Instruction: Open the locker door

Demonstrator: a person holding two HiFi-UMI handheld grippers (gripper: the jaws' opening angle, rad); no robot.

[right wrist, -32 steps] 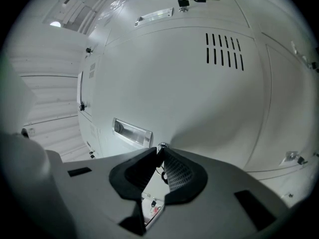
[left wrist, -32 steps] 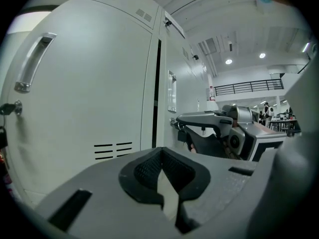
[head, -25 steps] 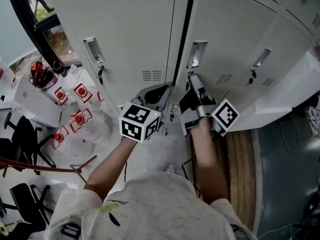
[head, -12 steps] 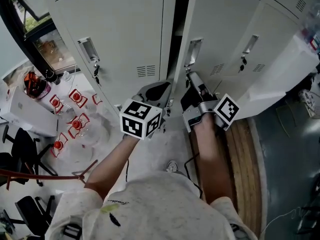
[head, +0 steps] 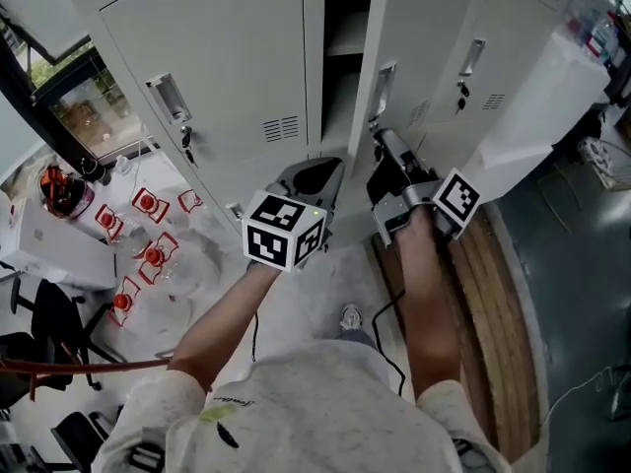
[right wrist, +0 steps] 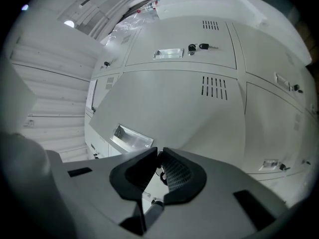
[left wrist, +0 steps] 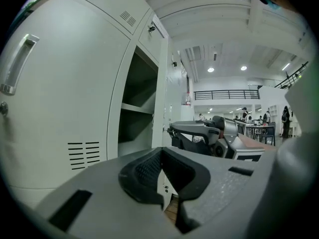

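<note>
Right gripper (head: pixel 379 144) is pinching the key (right wrist: pixel 162 176) of the locker door (head: pixel 419 37), ajar at upper centre. Pull slowly along the door's arc, so the key does not slip

This looks like a large shared work hall, office and lab in one, and I am at its locker corner. A bank of grey steel lockers (head: pixel 227 77) with vent slots and keys (right wrist: pixel 204 46) in the locks fills the wall, and the open locker (left wrist: pixel 135 108) shows bare shelves. Beyond it the room runs high and white, with ceiling lights (left wrist: pixel 211 69), a railed gallery (left wrist: pixel 224 94) and people (left wrist: pixel 285 114) at desks (left wrist: pixel 259 129). Black chairs (head: pixel 39 313) and packs of bottled water (head: pixel 148 235) sit under a window (head: pixel 59 97).
</note>
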